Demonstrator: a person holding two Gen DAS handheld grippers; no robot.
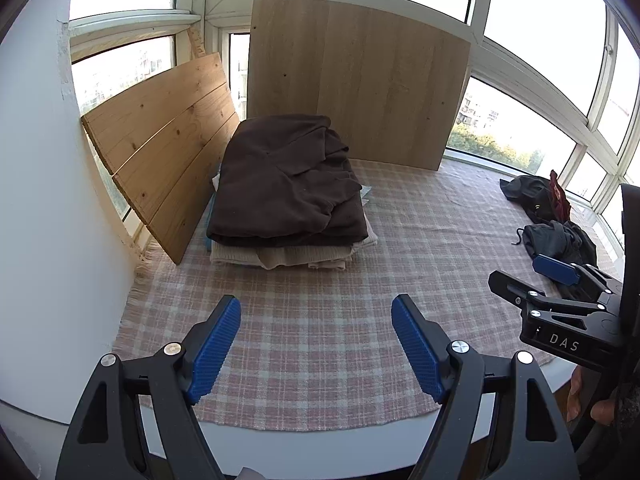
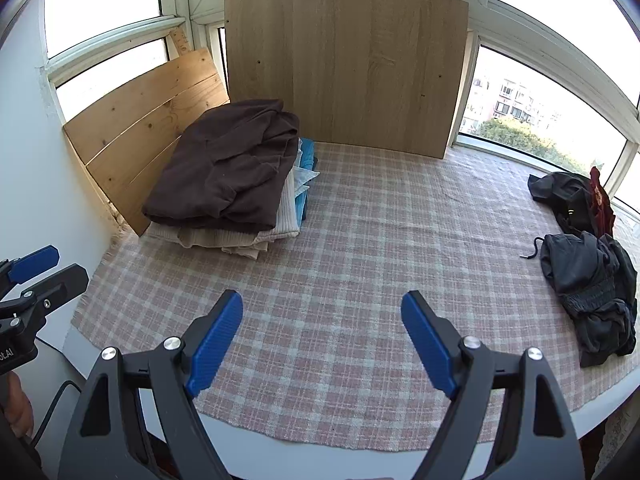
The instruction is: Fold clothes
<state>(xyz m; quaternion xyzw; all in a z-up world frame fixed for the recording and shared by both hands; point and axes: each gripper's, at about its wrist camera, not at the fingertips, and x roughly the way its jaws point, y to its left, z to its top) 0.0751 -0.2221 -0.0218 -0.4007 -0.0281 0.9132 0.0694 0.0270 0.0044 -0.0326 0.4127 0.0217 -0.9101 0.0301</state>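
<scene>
Both the left gripper (image 1: 316,344) and right gripper (image 2: 322,340) hover with ribbed blue fingers spread, gripping nothing, over the bare middle of the fringed checked cloth (image 2: 360,248), between one folded stack (image 2: 228,184) topped by a brown knit, far left, and seemingly two crumpled dark garments (image 2: 588,276) far right.

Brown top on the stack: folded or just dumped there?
Folded. The brown top lies as a compact rectangle squared up on the stack of folded clothes, with some wrinkles at its far end.
</scene>
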